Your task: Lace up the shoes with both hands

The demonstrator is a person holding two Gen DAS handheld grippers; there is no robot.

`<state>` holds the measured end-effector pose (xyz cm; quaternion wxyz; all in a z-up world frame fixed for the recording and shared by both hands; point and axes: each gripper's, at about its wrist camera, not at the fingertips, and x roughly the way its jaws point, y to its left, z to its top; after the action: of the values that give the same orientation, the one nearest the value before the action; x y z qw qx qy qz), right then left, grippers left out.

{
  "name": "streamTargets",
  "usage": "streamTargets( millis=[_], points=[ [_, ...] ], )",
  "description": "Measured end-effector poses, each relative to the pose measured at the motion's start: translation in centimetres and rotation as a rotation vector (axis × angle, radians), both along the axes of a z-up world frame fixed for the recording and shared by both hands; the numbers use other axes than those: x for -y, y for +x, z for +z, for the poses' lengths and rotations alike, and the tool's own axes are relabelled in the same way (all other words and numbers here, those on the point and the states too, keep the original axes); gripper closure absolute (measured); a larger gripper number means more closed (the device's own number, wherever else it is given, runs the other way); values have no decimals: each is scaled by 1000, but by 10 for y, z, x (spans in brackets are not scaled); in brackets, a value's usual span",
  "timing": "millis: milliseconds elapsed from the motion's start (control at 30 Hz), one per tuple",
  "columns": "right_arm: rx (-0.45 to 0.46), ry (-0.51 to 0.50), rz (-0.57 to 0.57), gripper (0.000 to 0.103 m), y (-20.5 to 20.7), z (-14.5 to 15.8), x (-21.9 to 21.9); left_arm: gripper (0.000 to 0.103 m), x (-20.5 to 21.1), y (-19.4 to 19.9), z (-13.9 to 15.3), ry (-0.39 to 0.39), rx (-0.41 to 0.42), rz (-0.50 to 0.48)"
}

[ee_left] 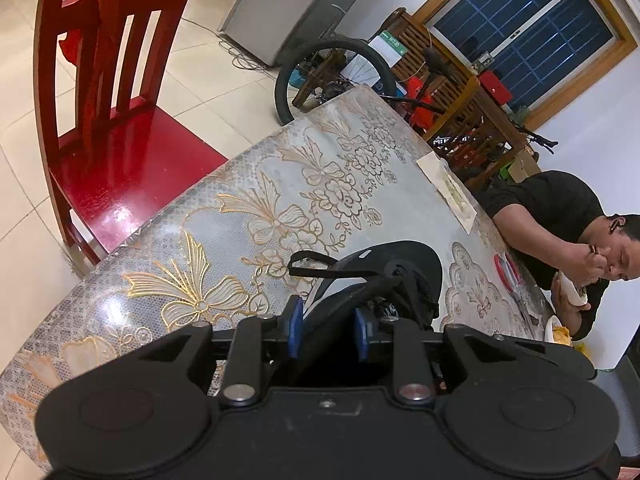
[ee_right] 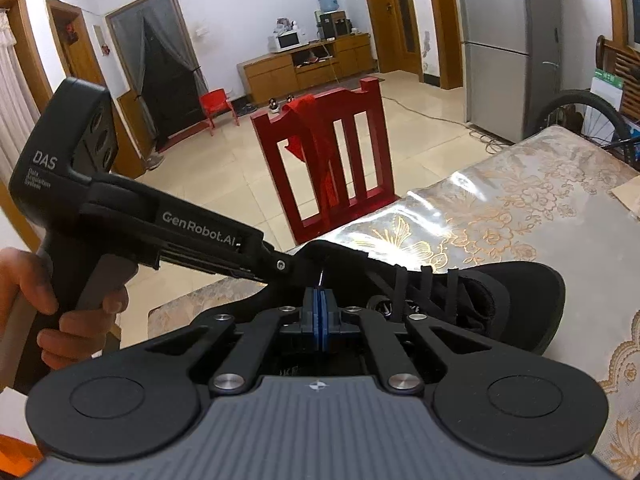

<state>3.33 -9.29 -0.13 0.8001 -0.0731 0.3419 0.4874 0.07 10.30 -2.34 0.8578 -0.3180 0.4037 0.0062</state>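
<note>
- Black canvas lace-up shoe [ee_right: 492, 296] lies on the floral-patterned desk [ee_right: 500, 208].
- Right gripper [ee_right: 321, 312]: blue fingers pressed together on a thin black shoelace [ee_right: 321, 278].
- Left gripper [ee_left: 330, 330]: fingers parted beside the shoe.

In the right wrist view, the left tongs [ee_right: 280, 265] carry white lettering: "DAS" on the raised rear housing, with the small words "Data Acquisition System" beneath it, and "GenRobot.AI" along the side of the body. A label at the top of the silver refrigerator [ee_right: 506, 48] and a green-and-white sign [ee_right: 608, 80] by the bicycle wheel bear print too small to read. In the left wrist view no text is legible.
</note>
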Motion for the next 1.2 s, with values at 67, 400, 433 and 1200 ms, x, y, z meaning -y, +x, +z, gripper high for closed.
streamTargets(
  millis=[67,400,433,1200],
  points=[
    [14,8,-19,101,-1,1,1,78,0,0,0,-1,0,2],
    [0,21,-52,101,8,-1,0,77,-1,0,-1,-6,-6,1],
    [-1,21,-50,101,8,-1,-1,77,-1,0,-1,-4,-6,2],
    [-90,93,-63,101,18,-8,-2,75,6,1,-2,32,-6,-44]
  ],
)
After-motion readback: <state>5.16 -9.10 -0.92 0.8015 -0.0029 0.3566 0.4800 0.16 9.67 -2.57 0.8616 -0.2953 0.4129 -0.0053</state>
